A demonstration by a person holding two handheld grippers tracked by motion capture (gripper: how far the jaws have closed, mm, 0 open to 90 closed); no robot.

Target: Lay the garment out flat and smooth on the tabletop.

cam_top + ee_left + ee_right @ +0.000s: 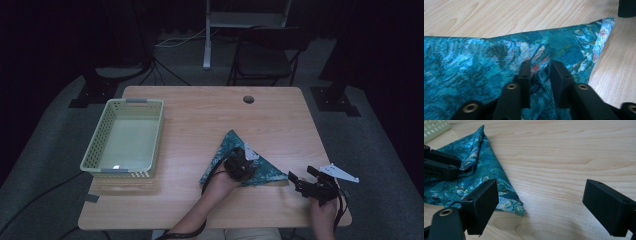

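left gripper (539,68) jaws narrow, pinching a fold of the cloth (235,160) mid-table, right gripper (541,205) jaws wide, bare, near front right corner, basket (102,135) at left edge

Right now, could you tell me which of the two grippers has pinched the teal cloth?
The left gripper: its jaws have closed on a raised fold of the teal cloth. The right gripper stands wide open over bare table, beside the cloth's corner.

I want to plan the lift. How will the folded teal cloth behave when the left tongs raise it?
The cloth is probably floppy: it already bunches into a ridge between the left tongs. It likely weighs little, since it lies thin and flat on the table. Its free corners may droop and the fold may open.
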